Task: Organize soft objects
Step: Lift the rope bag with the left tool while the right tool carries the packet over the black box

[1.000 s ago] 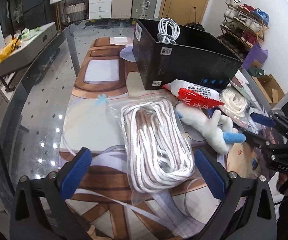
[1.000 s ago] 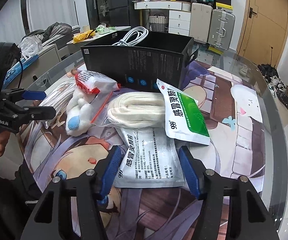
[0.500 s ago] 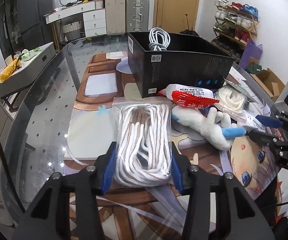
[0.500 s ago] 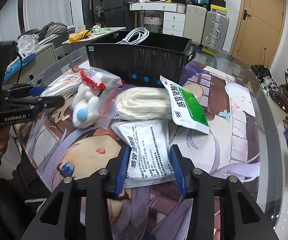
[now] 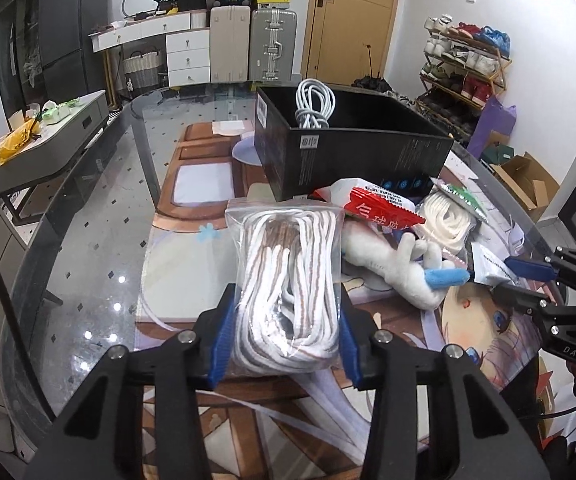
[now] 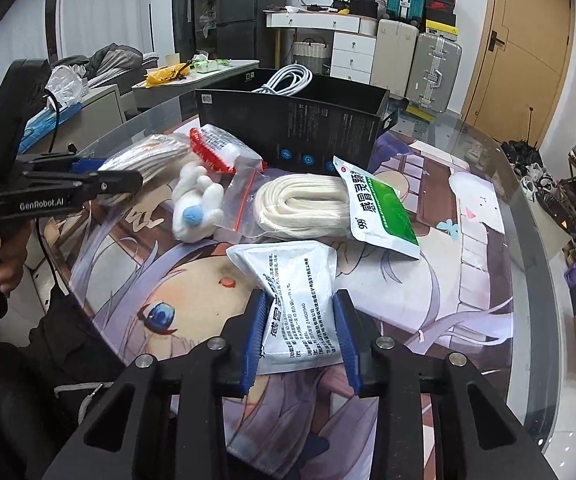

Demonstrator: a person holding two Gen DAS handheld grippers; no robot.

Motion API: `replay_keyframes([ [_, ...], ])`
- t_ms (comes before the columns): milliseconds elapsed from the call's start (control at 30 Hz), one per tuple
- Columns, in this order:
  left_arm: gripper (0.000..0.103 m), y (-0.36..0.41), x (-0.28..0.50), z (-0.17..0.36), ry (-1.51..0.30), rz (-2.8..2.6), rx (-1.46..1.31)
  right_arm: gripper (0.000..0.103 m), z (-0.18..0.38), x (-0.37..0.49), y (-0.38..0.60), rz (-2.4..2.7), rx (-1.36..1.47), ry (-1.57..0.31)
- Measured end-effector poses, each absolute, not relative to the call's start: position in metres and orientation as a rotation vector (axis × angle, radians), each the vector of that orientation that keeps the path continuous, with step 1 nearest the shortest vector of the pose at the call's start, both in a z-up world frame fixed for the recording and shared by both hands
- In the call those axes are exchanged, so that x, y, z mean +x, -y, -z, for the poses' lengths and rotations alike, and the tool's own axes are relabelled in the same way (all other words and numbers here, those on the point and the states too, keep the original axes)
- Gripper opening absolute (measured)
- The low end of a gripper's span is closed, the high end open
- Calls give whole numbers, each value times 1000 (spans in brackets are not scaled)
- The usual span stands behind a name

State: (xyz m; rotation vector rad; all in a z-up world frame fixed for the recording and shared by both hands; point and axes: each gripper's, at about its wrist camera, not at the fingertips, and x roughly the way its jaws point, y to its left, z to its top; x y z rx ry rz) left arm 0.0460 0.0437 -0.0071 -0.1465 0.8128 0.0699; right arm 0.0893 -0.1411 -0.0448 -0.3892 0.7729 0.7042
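The sorting looks barely begun: the black box at the far side of the table mat holds only a coiled white cable, while most of the soft items lie in front of it. The left gripper has its blue pads pressed against both sides of the bagged brown-and-white rope, and its jaws are closing a little further on it; the bag sits low at the near edge of the pile and it is unclear whether it has left the mat. The right gripper is clamped on the near end of the white medicine pouch, which buckles between the pads. Not yet dealt with are the white plush toy, the red-and-white packet leaning over it, the bagged cream cord and the green medicine pouch resting on that cord. By this reading, two items are gripped and ready to go to the box, and four more remain on the mat.
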Motion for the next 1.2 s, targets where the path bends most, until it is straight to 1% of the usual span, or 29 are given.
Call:
replay_keyframes([
  [300, 43, -48, 41, -3, -774, -77, -162, 32, 37, 78, 148, -715, -369, -753],
  [500, 43, -47, 38, -12, -741, -73, -164, 32, 22, 74, 149, -715, -346, -704],
  [1200, 43, -31, 52, -42, -643, -62, -127, 32, -19, 100, 132, -704, -254, -567],
])
